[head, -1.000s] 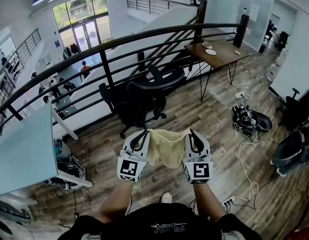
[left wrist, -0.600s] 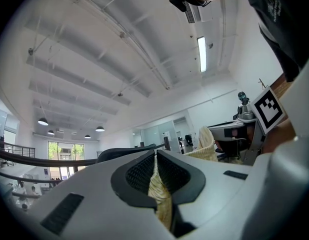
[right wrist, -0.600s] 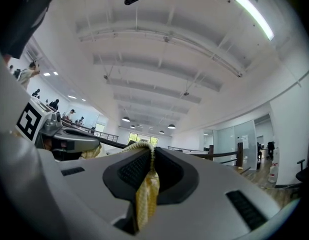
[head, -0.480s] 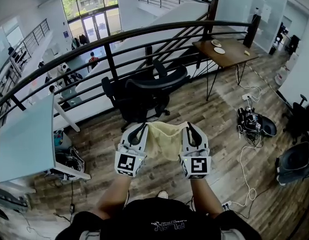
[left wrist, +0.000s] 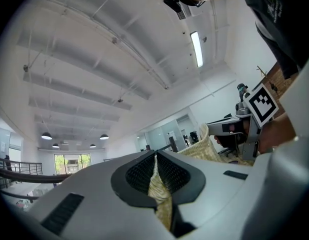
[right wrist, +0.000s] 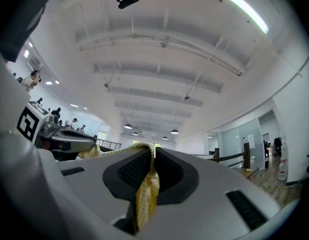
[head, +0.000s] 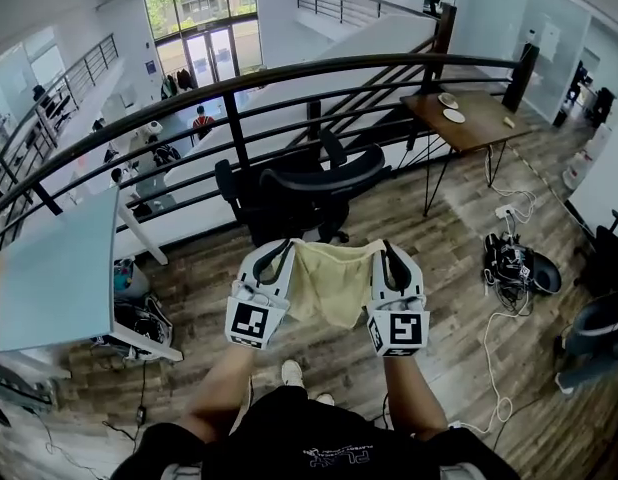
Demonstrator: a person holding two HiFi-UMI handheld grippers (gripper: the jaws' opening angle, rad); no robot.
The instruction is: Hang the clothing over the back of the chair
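Observation:
A pale yellow knitted garment [head: 329,283] hangs stretched between my two grippers in the head view, above the wood floor. My left gripper [head: 279,253] is shut on its left top edge, and the cloth [left wrist: 157,186] shows pinched between the black pads. My right gripper [head: 387,255] is shut on the right top edge, with the fabric [right wrist: 147,191] squeezed between its pads. The black office chair [head: 304,193] stands just beyond the garment, its curved back [head: 324,175] facing me, in front of the railing. Both grippers point slightly upward, toward the ceiling.
A black curved railing [head: 239,93] runs behind the chair, with an open lower floor beyond it. A pale blue table [head: 54,273] is at the left. A wooden desk [head: 464,118] stands at the right rear. Cables and a bag [head: 514,263] lie on the floor at the right.
Both grippers with the garment have moved forward and a little up, toward the chair. The chair now sits closer to the garment's top edge.

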